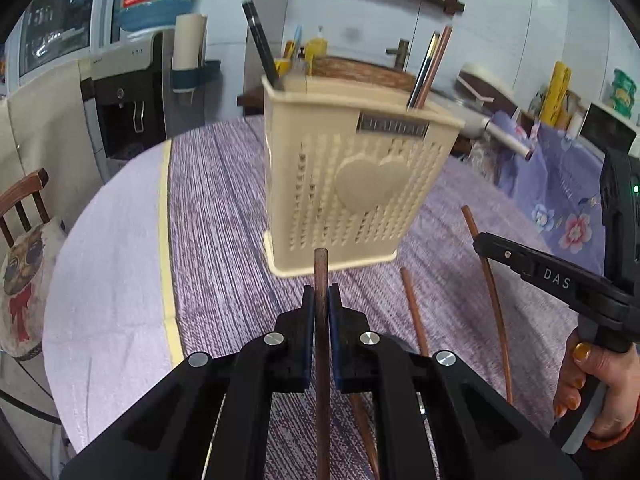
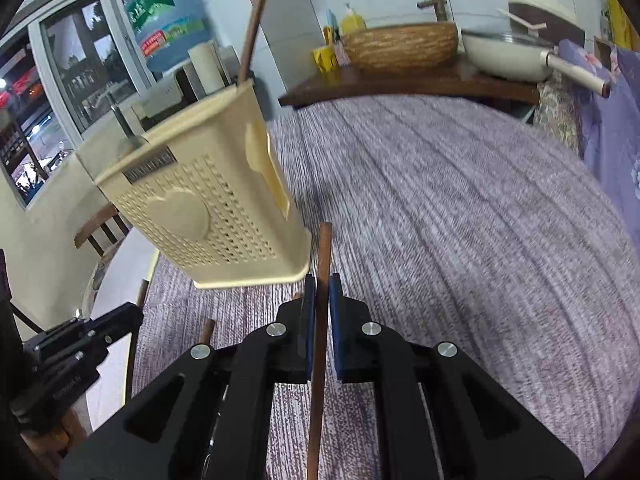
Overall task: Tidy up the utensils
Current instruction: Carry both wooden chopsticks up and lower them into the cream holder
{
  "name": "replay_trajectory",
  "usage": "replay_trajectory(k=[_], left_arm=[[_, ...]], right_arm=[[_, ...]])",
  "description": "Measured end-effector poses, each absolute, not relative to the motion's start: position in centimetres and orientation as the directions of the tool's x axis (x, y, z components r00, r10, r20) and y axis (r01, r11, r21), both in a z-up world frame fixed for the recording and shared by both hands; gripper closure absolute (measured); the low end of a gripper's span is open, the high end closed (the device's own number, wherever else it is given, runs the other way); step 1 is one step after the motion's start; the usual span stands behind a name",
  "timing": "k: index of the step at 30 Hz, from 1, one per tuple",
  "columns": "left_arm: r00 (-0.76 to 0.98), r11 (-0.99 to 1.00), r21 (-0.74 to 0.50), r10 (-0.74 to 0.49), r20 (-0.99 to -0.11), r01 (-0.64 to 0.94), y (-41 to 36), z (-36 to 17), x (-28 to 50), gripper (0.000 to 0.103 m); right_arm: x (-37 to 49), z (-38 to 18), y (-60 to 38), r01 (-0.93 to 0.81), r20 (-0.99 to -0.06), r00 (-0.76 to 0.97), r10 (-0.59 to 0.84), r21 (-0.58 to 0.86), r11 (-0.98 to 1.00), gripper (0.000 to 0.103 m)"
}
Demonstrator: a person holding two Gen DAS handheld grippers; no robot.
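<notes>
Two chopsticks (image 1: 322,320) are held tight, one by the left gripper (image 1: 321,300), one (image 2: 322,300) by the right gripper (image 2: 321,296). Some sticks are already kept in the holder (image 1: 352,184); two more (image 1: 416,312) are left on the table (image 1: 224,220).

white letters "das" stand on the right tongs (image 1: 486,242).

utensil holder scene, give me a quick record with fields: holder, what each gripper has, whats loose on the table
holder: cream perforated utensil holder, upright on the purple tablecloth, utensils already standing in it
left gripper: shut on a brown chopstick
right gripper: shut on another brown chopstick
loose: two chopsticks on the table, right of the left gripper
</notes>
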State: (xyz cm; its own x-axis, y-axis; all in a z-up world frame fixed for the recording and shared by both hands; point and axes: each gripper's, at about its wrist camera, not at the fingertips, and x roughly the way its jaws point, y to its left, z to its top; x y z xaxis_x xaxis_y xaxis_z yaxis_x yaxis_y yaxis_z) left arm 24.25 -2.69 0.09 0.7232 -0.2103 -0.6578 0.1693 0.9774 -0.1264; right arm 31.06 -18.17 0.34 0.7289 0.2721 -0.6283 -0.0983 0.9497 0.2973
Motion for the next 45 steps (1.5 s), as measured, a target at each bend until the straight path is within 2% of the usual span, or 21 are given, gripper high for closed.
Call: replay_trajectory(k=[14,35,45], left_arm=[[0.844,0.965,-0.157,-0.259,-0.469,0.209,-1.3,7.6,20.8,0.095],[0.881,0.962,-0.139,-0.27,-0.387,0.234,-1.0,10.7,20.3,0.095],[0.891,0.944,-0.141,-0.327,-0.316,0.297,-1.4,16.6,22.1,0.095]], right_arm=[[24.3,9.3,-19.8,-0.23,-0.425,0.837,0.345,0.298,0.926,0.095],[24.6,13.4,-18.8,-0.317,-0.357,0.845,0.399,0.265,0.91,0.095],[27.3,19.7,-17.9,-0.381,-0.303,0.842,0.446,0.251,0.89,0.095]])
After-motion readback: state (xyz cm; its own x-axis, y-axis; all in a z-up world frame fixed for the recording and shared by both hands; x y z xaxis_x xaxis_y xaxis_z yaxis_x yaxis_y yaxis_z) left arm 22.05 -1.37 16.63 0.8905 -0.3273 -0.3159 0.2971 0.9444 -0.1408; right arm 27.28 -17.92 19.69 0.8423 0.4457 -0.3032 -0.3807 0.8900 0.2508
